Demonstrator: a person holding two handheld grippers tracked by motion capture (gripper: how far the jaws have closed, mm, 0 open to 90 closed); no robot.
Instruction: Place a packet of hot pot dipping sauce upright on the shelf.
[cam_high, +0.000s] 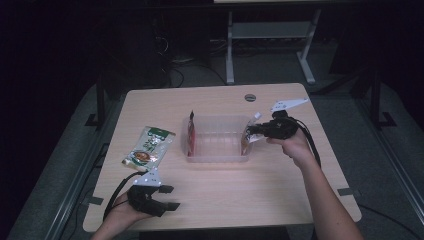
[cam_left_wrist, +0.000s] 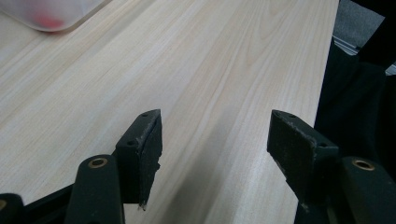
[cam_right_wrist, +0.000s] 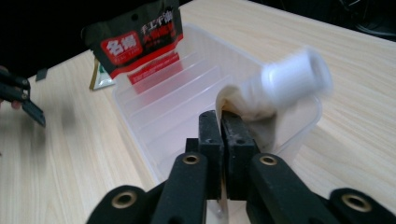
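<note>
My right gripper (cam_right_wrist: 223, 122) has its jaws clamped together on the upper edge of a soft spouted pouch (cam_high: 249, 137), holding it over the right end of the clear plastic tub (cam_high: 218, 156) that sits mid-table. The pouch has a ribbed white screw cap (cam_right_wrist: 295, 77), blurred in the right gripper view, and a pale, crumpled film body that folds where the pads pinch it. I judge the step in hand to be setting this pouch into the tub. To do it well I would lower until the pouch bottom meets the tub floor before parting the jaws, keeping the cap uppermost so the limp film does not fold over the rim. A dark and red printed sachet (cam_right_wrist: 140, 44) already stands against the tub's far end wall, so I would keep to the near end. The tub is thin, translucent and ribbed along its floor, and it looks light enough to slide if nudged. My left gripper (cam_high: 167, 197) rests low near the front left edge of the pale wood-grain table (cam_left_wrist: 224, 70), jaws wide apart with nothing between them. A green and white flat packet (cam_high: 149, 147) lies on the table left of the tub.
</note>
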